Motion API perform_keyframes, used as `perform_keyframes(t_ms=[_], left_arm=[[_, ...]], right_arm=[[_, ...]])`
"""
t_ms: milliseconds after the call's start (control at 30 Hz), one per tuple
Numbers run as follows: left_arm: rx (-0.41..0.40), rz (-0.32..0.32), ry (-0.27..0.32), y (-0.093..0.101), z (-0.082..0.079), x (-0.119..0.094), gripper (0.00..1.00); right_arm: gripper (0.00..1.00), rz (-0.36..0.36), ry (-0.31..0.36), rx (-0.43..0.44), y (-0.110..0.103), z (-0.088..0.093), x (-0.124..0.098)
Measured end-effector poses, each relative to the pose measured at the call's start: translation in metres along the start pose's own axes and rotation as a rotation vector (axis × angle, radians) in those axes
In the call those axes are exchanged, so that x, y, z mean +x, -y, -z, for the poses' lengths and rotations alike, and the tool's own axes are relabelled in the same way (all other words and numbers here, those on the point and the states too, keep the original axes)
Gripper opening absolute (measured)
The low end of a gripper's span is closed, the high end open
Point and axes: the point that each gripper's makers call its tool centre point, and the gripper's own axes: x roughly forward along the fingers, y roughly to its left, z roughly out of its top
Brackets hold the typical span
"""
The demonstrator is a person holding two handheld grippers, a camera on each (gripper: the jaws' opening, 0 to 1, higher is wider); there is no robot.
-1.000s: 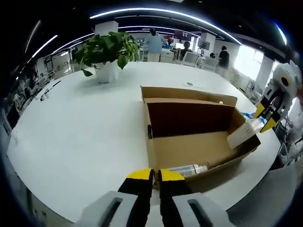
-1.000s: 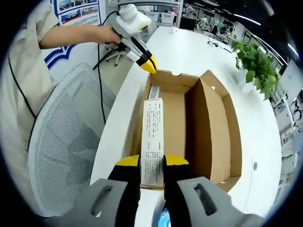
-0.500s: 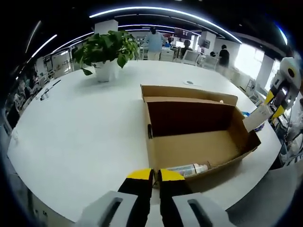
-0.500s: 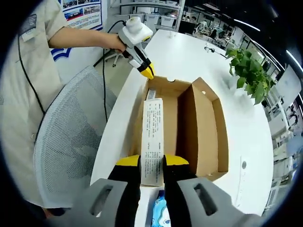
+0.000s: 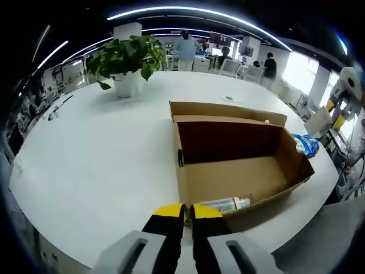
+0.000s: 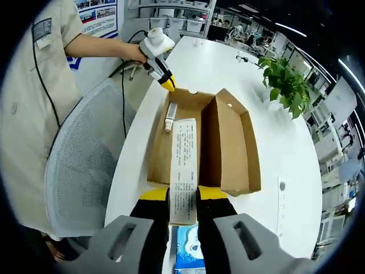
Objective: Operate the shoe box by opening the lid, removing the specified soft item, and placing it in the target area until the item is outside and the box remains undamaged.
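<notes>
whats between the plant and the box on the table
Only bare white table lies between the plant and the open box; this shows in the left gripper view, and the right gripper view agrees.

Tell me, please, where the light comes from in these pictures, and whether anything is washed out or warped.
Left gripper view: ceiling strips bend into arcs from the fisheye, a window is blown out, and the box is shadowed along its back wall. Right gripper view: even light, sharp print on the carton, and the table edge curves.
</notes>
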Motion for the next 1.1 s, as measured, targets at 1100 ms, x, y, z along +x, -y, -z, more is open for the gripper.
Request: perform_keyframes(t_ms=[1100], left_arm=[[0.028, 0.004, -0.007, -0.001, -0.001, 0.002, 0.04]], right_arm=[[0.15, 0.11, -0.136, 0.101, 0.059, 0.112, -0.06]])
